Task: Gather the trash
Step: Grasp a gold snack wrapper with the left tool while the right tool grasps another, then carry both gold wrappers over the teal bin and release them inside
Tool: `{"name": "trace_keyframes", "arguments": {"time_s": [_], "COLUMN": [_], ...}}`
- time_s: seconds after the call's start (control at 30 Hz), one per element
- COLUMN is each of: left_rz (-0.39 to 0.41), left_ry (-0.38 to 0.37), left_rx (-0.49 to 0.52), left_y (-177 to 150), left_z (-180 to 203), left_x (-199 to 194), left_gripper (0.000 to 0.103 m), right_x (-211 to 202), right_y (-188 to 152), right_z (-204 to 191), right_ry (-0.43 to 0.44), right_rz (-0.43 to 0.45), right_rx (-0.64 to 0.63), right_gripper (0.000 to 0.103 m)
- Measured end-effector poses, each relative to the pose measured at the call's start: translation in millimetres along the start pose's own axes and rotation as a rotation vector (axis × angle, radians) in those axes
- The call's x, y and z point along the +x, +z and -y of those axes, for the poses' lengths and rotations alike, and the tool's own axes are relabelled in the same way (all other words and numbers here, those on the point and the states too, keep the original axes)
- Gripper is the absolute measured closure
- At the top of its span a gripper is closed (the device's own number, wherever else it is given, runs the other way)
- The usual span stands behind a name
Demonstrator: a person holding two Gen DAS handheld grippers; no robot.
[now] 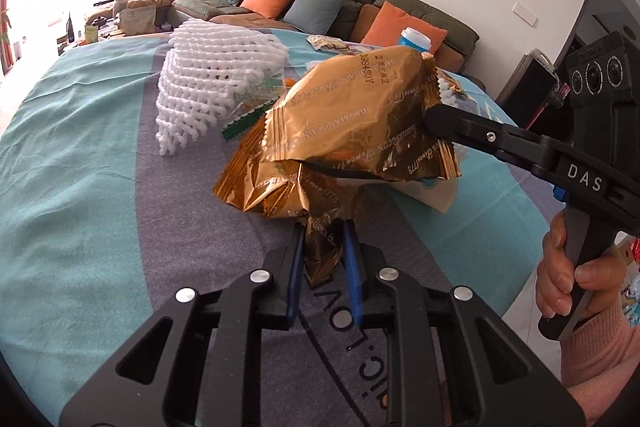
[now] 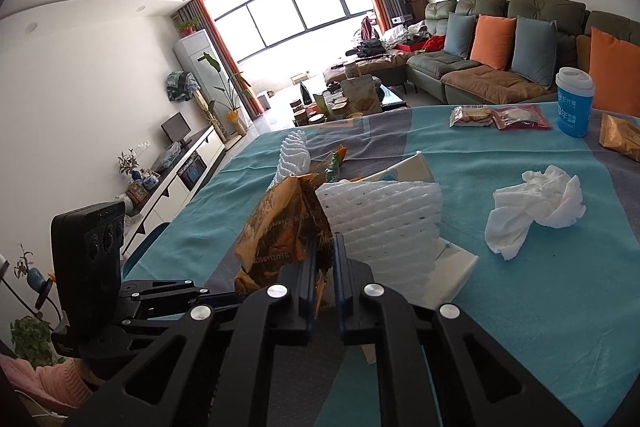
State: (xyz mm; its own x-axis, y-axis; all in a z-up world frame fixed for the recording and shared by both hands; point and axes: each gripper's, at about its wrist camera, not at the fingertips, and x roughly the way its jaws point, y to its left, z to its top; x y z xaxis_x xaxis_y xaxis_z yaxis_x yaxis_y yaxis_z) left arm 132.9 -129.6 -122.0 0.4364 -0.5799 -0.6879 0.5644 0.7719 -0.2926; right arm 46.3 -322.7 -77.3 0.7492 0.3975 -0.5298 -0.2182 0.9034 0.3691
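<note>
A crumpled gold foil snack wrapper (image 1: pixel 352 131) hangs above the table between both grippers. My left gripper (image 1: pixel 322 227) is shut on its lower end. My right gripper (image 2: pixel 323 241) is shut on its other edge (image 2: pixel 280 227); its black finger (image 1: pixel 460 123) presses the wrapper from the right in the left wrist view. White foam fruit netting (image 1: pixel 208 83) lies behind it, also seen in the right wrist view (image 2: pixel 380 215) on a white box (image 2: pixel 452 267). A crumpled white tissue (image 2: pixel 536 207) lies to the right.
The table wears a teal and grey cloth (image 2: pixel 540 307). At its far side stand a blue cup (image 2: pixel 574 103), packaged snacks (image 2: pixel 500 117) and an orange packet (image 2: pixel 622 135). More wrappers (image 2: pixel 332 163) lie near the netting. A sofa (image 2: pixel 500 39) stands behind.
</note>
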Motion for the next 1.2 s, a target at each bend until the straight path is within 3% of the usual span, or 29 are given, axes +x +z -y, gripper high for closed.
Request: {"name": "trace_keyframes", "arguments": {"time_s": [0.63, 1.2], "left_rz": [0.097, 0.159], "left_ry": [0.117, 0.24], "left_rx": [-0.027, -0.07], "left_y": [-23, -41], "left_z": [-26, -49], "left_x": [-73, -132], "left_gripper": [0.088, 0.088], "right_x": [-9, 13], "right_y": [14, 19], "right_z": [-8, -42], "right_ry": [0.1, 0.194], "right_rz": [0.078, 0.053], "right_rx": [0.026, -0.016], "right_gripper": [0.102, 0.102]}}
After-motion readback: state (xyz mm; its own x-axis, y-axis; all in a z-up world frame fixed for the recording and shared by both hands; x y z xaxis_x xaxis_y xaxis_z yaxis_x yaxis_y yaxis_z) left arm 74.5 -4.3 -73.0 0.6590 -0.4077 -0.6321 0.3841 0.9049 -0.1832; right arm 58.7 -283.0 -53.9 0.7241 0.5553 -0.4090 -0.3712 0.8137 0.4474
